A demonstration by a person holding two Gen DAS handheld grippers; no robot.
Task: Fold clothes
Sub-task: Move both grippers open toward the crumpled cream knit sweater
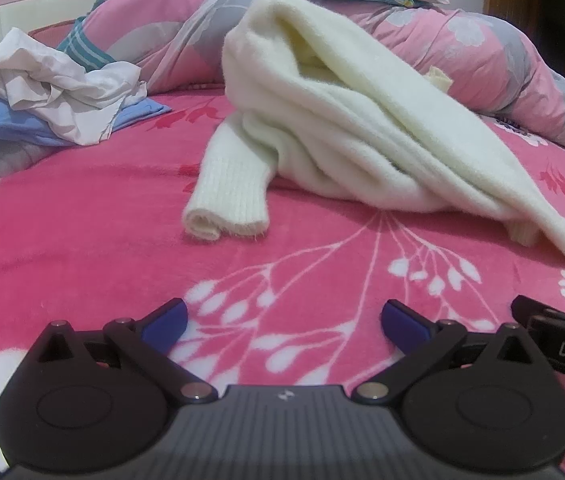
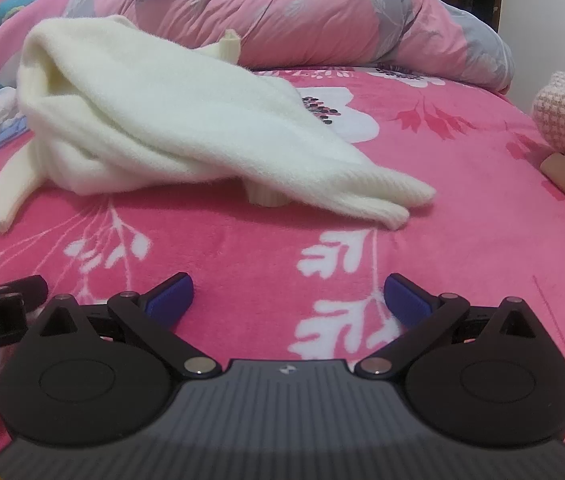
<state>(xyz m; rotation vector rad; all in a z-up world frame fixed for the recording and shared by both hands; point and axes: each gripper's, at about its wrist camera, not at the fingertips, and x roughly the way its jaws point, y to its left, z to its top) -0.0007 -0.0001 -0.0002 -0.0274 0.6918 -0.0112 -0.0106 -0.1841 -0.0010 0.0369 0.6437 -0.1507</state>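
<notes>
Your left gripper (image 1: 283,322) and right gripper (image 2: 288,298) both hover with fingers spread, empty, over the pink floral bed (image 1: 82,232), near the crumpled cream knitted sweater (image 1: 334,120).

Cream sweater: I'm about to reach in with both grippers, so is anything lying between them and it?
Nothing visible does. Only bare pink blanket lies between the open left gripper, the open right gripper and the cream sweater. The crumpled clothes pile sits off to the left.
</notes>
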